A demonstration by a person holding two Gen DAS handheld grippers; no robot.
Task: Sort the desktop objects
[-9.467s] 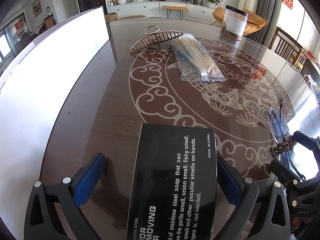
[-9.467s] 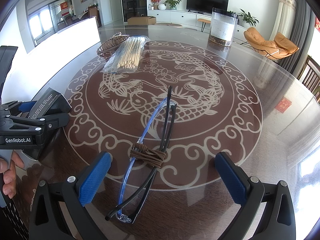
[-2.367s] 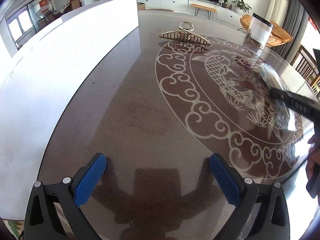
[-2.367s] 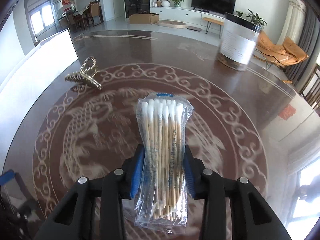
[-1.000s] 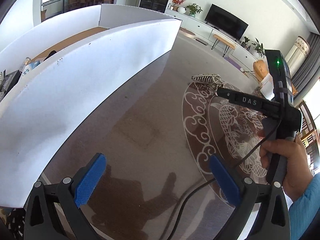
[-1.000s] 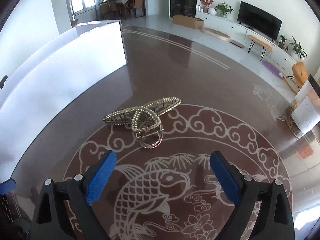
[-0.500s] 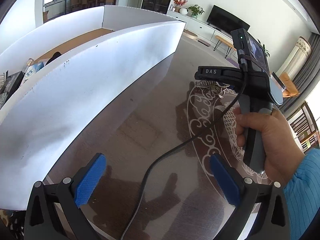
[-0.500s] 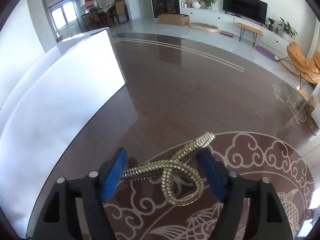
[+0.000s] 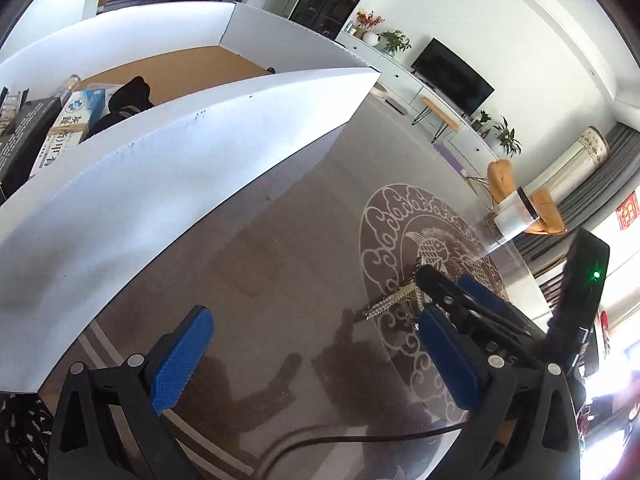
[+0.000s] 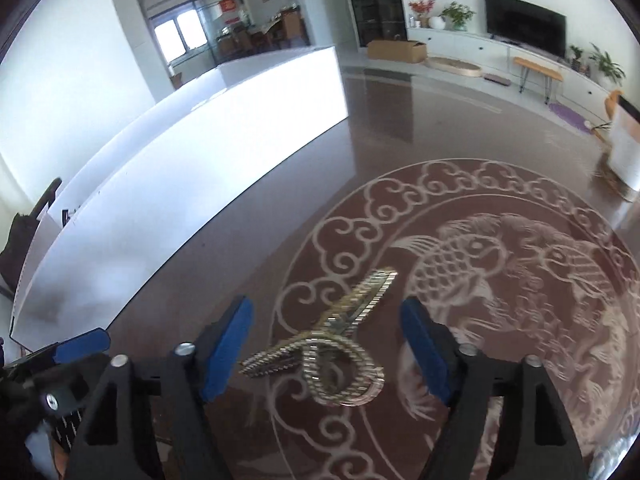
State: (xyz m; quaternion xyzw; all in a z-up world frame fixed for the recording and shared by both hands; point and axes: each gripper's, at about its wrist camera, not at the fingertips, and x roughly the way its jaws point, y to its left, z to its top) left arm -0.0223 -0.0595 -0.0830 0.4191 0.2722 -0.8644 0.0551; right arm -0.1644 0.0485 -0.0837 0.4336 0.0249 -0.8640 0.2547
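**Gold hair claw between widening right jaws, sorting box beyond**

Nearest in the right wrist view, at the lower centre of the frame, the right gripper [image 10: 326, 344] has its blue-padded jaws opening. Between them lies a gold-coloured metal hair claw clip with toothed prongs and a looped handle [image 10: 332, 340]. The pads stand clear of it on both sides, so nothing is gripped. The clip rests on a glossy dark brown table with a pale carved fish and cloud medallion [image 10: 400, 128], on the left rim of that medallion.

In the left wrist view, the left gripper [image 9: 320, 360] fills the lower edge, its blue pads wide apart with only bare tabletop between them. The same clip shows at right of centre, partly hidden by the right gripper's black frame.

Judging by its look, the clip is light, stiff and slick, with thin prongs that could slip or spring open if pinched at the tips. The crossing point where prongs meet the loop seems the firmest place to take hold.

Farther off, along the left of both frames, runs a tall white cardboard sorting box with a brown floor [image 9: 180, 152], holding a few packets. Far right stands a clear cylindrical jar with a white label [image 9: 510, 220].
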